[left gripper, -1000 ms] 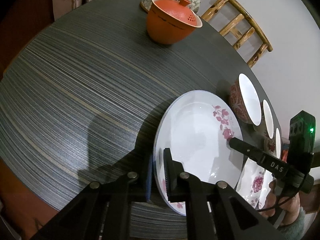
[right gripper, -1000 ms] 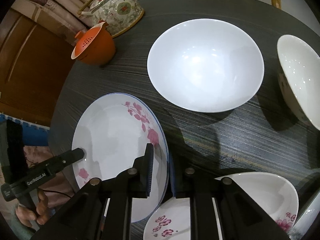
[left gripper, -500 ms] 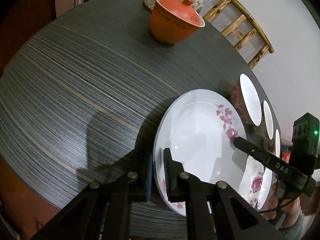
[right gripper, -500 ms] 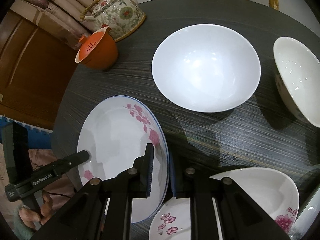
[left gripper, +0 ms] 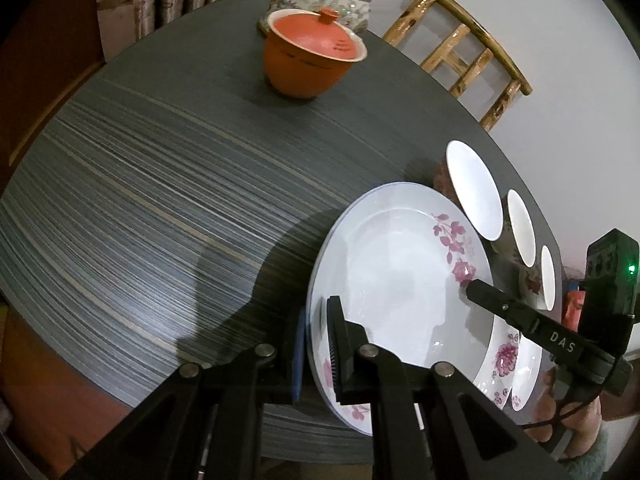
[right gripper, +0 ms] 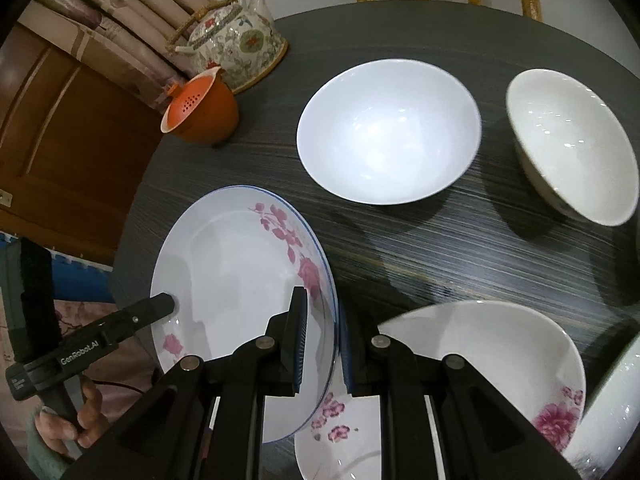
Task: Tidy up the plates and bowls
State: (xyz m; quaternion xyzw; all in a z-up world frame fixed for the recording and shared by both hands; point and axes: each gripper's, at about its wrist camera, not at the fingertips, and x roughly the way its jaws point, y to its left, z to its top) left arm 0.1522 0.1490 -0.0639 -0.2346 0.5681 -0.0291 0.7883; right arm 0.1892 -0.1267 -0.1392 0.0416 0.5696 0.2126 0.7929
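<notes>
I have the flowered plate (left gripper: pixel 400 280) pinched from two sides. My left gripper (left gripper: pixel 316 344) has its jaws closed on the plate's near rim, one pad above and one below the edge. My right gripper (right gripper: pixel 322 340) grips the opposite rim the same way, jaws closed on the thin edge with the blue line. In the left wrist view the right tool's black finger reaches in over the far rim beside the pink blossoms; in the right wrist view the left tool's finger rests on the rim near a small pink flower.

The plate sits tilted between the two jaws, over the dark striped surface (left gripper: pixel 140 208). Just below my right jaws lies a second flowered plate (right gripper: pixel 500 360), partly under the held one. Ahead of the right jaws stands a plain white bowl (right gripper: pixel 388 132), and to its right another white bowl (right gripper: pixel 572 148). Far ahead and left of both jaws are the orange lidded cup (left gripper: pixel 312 60) and the patterned teapot (right gripper: pixel 236 44) behind it. A wooden chair (left gripper: pixel 468 52) stands beyond the surface's far edge.
</notes>
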